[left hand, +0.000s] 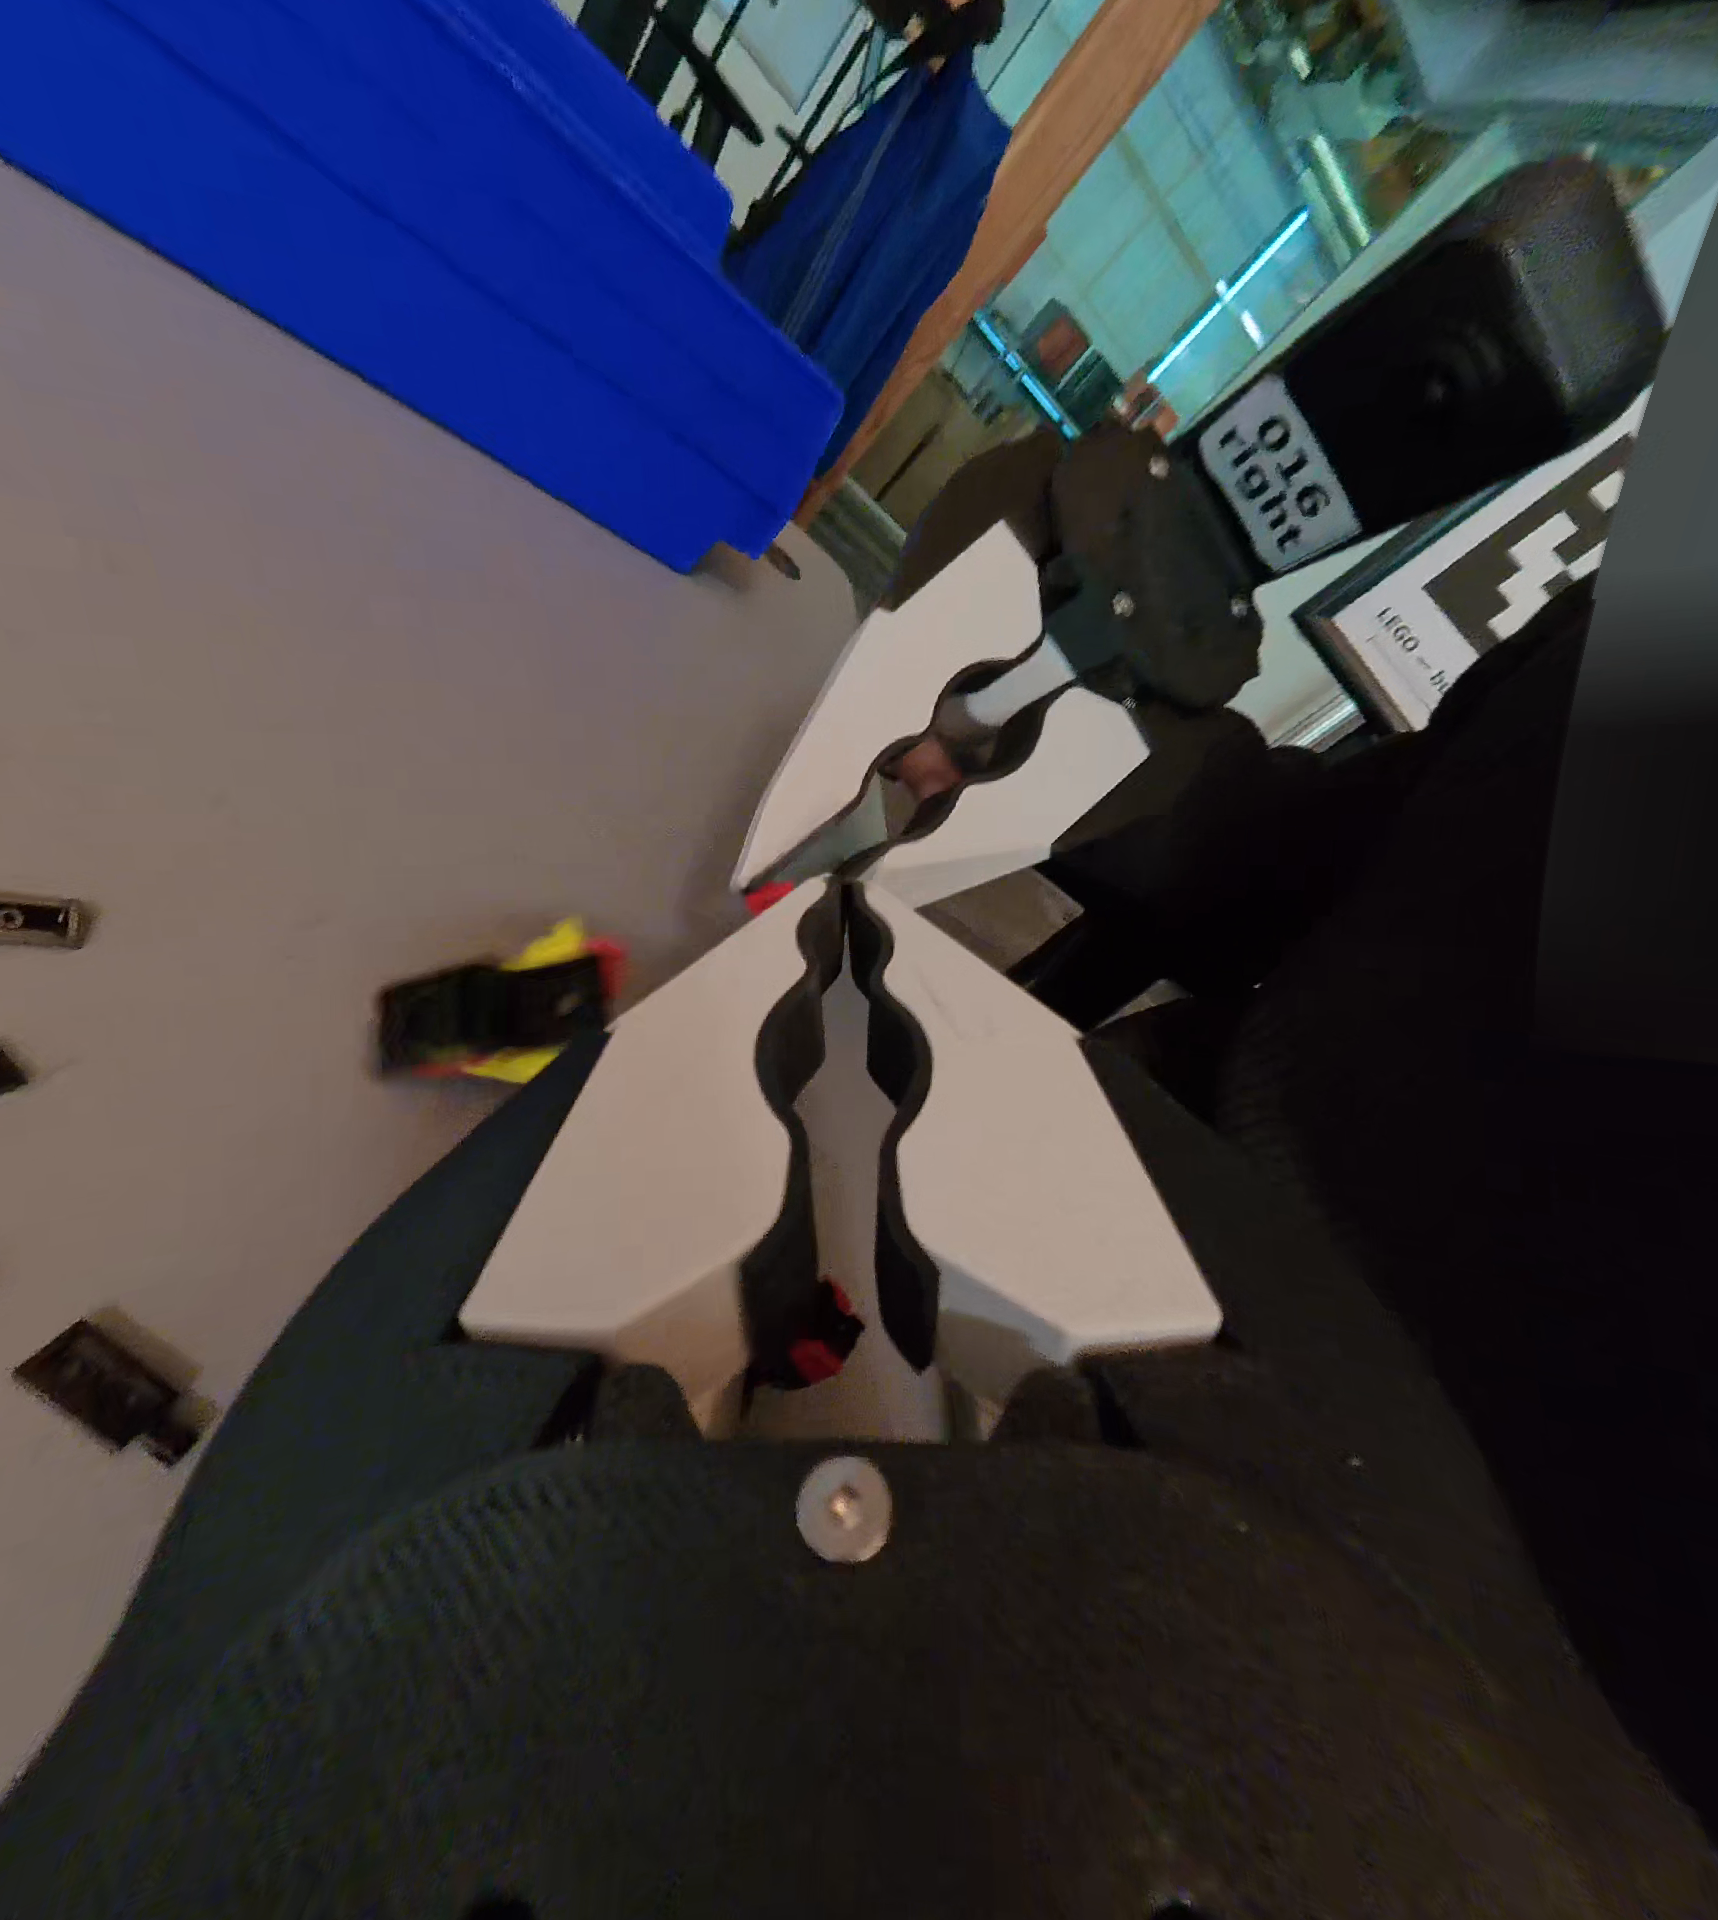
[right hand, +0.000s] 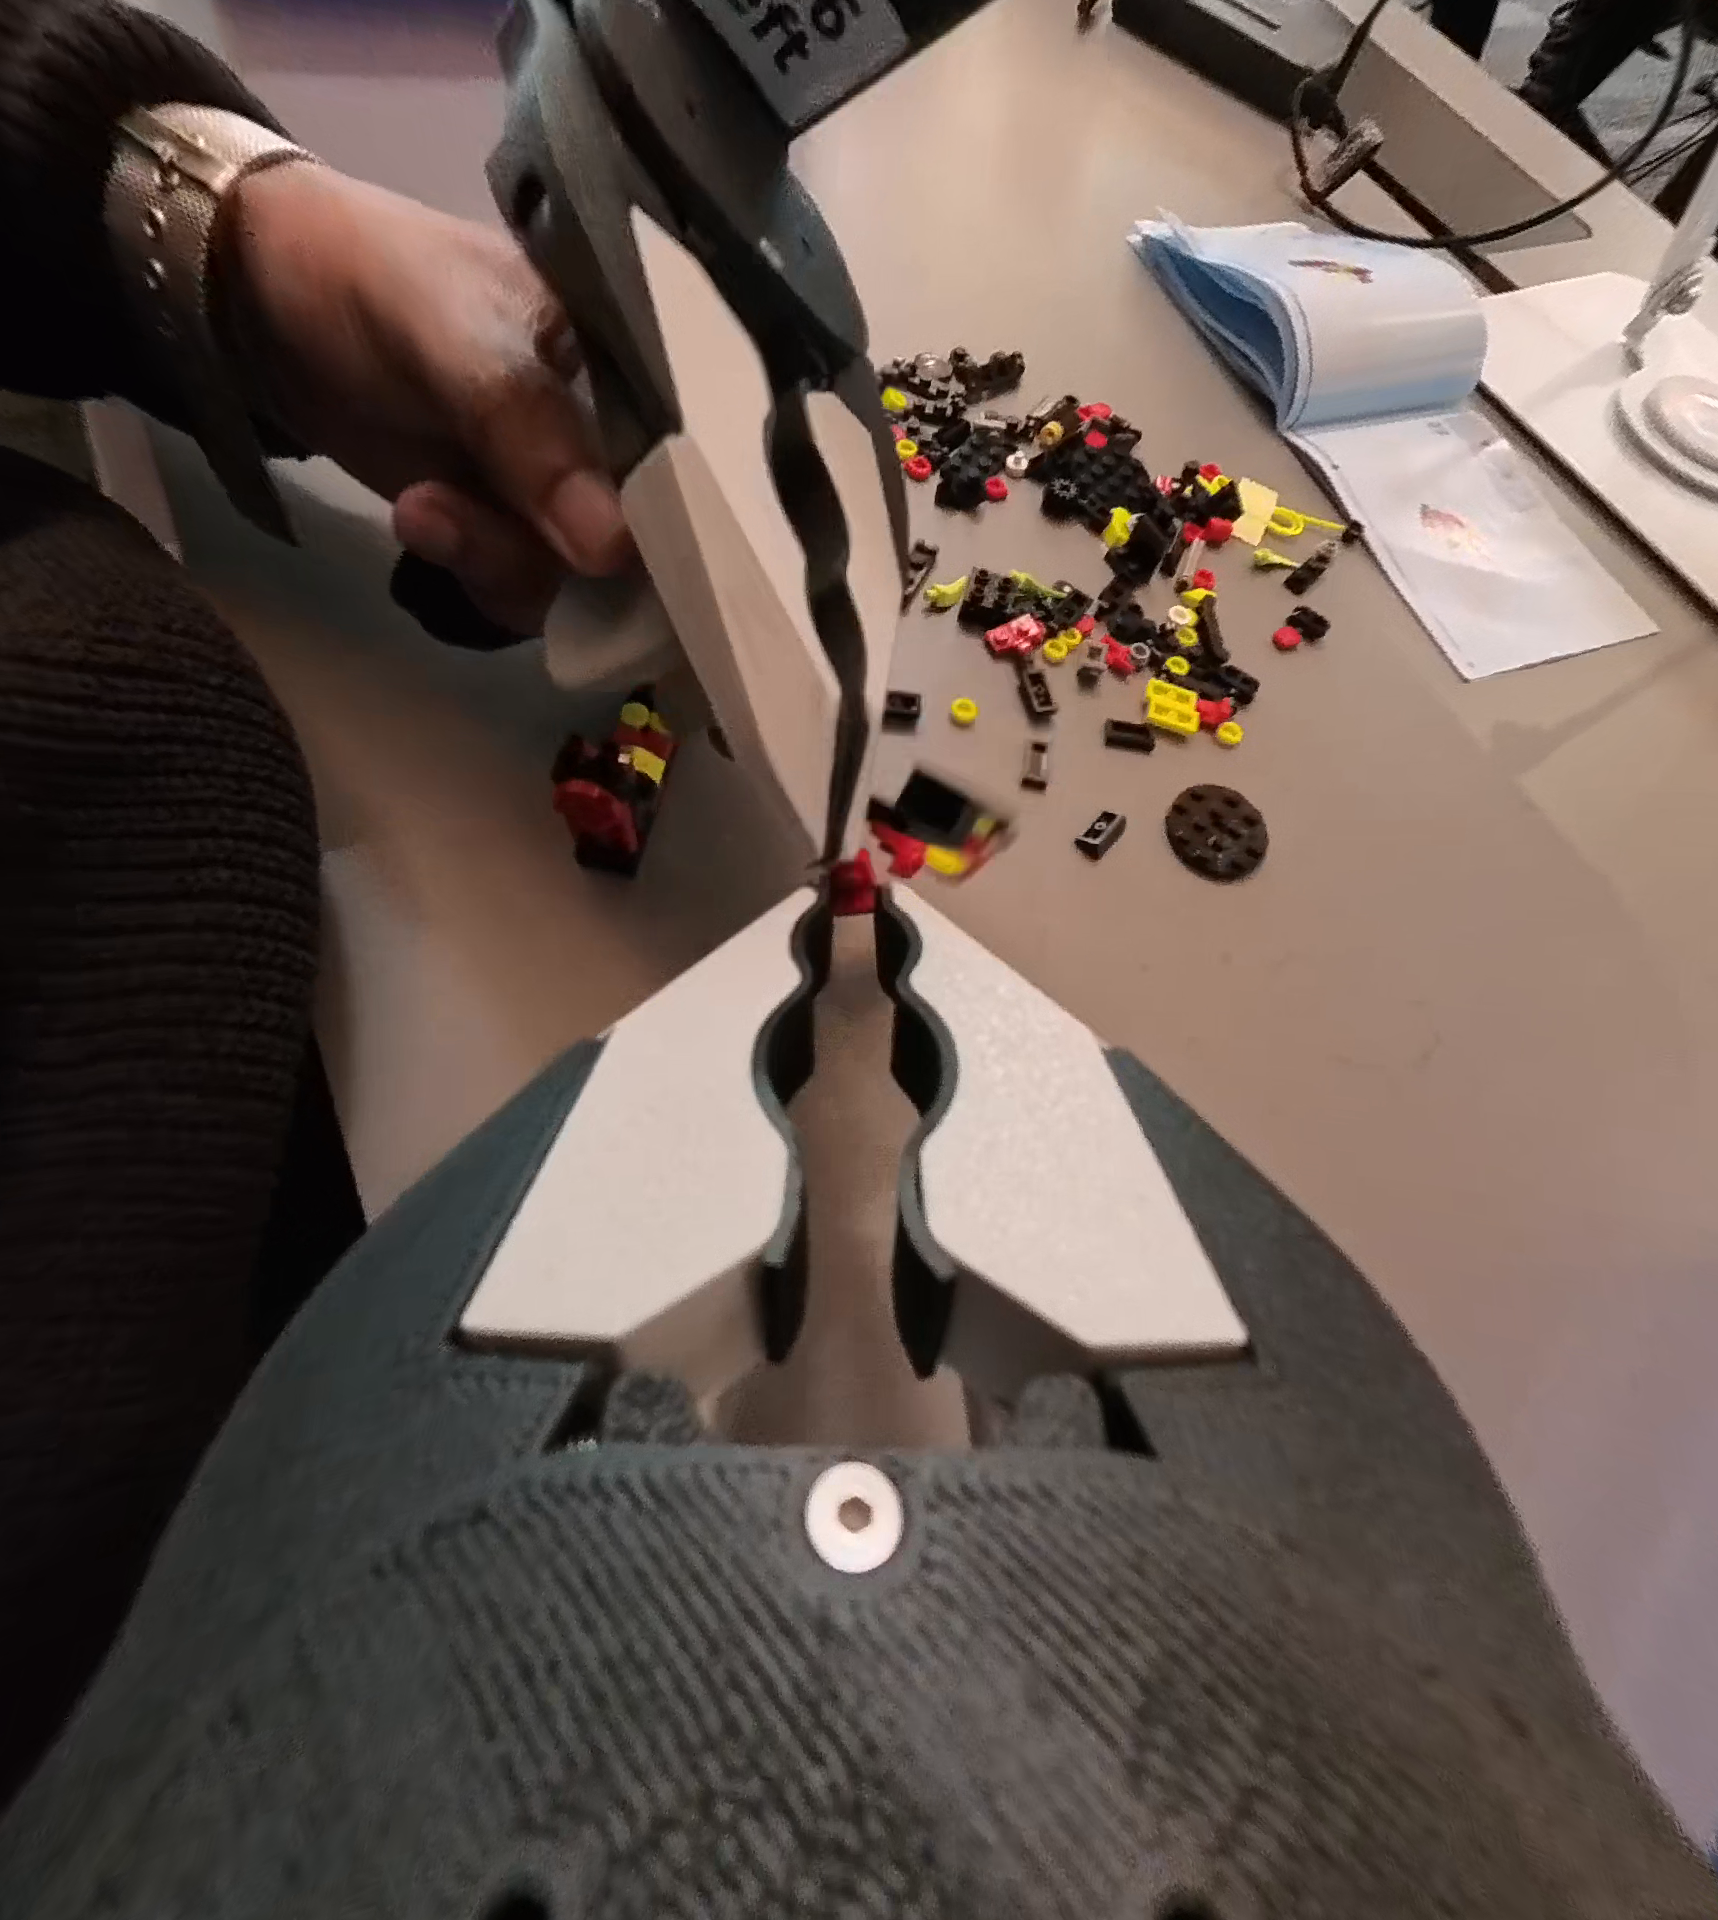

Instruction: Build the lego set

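My right gripper (right hand: 850,902) is shut on a small red lego piece (right hand: 853,883) just above the grey table (right hand: 1354,1039). My left gripper (left hand: 842,896) is shut. It meets the right gripper (left hand: 803,873) tip to tip, and the red piece (left hand: 767,896) shows only as a sliver beside the tips. I cannot tell whether the left gripper (right hand: 834,857) pinches the piece or only touches it. A black, red and yellow part-built block (right hand: 938,826) lies on the table just behind the tips; it also shows in the left wrist view (left hand: 491,1013).
A second red, black and yellow part-built block (right hand: 616,790) stands to the left. A pile of loose pieces (right hand: 1094,540), a black round plate (right hand: 1216,833) and an open booklet (right hand: 1354,332) lie beyond. A blue bin (left hand: 367,239) stands on the table. A hand (right hand: 419,364) holds the left gripper. My left and right fingertips are right by each other. The right tips stand about 12 cm off the black round plate (right hand: 1216,833).
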`<move>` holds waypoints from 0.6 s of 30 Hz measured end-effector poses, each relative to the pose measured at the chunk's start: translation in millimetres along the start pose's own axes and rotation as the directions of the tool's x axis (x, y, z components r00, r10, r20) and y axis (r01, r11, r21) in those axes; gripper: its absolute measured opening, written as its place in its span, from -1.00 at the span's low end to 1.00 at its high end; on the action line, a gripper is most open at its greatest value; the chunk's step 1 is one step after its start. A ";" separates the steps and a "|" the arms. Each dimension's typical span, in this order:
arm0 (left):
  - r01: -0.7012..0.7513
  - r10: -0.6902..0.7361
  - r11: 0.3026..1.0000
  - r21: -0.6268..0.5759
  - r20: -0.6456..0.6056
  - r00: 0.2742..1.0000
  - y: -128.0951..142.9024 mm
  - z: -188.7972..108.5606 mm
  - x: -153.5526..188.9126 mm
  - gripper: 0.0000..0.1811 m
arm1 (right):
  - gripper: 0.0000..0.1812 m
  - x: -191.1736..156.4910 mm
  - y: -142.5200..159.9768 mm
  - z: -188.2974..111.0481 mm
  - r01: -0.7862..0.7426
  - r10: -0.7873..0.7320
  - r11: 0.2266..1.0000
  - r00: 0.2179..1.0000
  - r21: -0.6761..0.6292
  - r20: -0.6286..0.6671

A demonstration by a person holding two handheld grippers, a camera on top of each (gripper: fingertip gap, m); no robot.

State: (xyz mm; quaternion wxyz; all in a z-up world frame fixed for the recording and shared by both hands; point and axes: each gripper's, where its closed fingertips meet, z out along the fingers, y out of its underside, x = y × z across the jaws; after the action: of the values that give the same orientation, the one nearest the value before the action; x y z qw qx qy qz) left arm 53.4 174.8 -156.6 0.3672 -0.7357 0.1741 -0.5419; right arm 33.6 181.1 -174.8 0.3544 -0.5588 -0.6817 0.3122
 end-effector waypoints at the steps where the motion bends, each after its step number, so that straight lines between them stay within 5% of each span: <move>1: 0.013 -0.013 1.000 -0.006 0.004 1.000 1.4 -0.7 -2.3 -1.00 | -0.93 1.4 1.5 -0.1 -0.014 0.014 1.000 1.000 -0.005 0.000; 5: 0.047 -0.046 0.999 0.021 -0.007 0.999 -6.5 -8.1 -3.6 -1.00 | -0.93 7.9 15.1 1.5 -0.056 0.055 0.997 0.998 -0.048 -0.012; 12: -0.035 0.034 0.999 0.000 0.171 0.985 -18.3 -35.1 -26.7 -1.00 | -0.93 21.7 28.0 -0.5 -0.139 0.135 0.987 0.989 -0.078 -0.052; 18: 0.035 -0.032 0.999 -0.008 0.228 0.973 -12.6 -43.0 -41.8 -0.94 | -0.93 21.6 48.2 5.3 -0.297 0.296 0.945 0.955 -0.139 -0.028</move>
State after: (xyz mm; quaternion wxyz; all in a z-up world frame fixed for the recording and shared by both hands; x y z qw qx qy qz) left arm -2.8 195.5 -169.2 0.3712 -0.7980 0.1215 -0.4590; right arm 52.5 210.9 -214.5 0.2652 -0.6796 -0.6091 0.3111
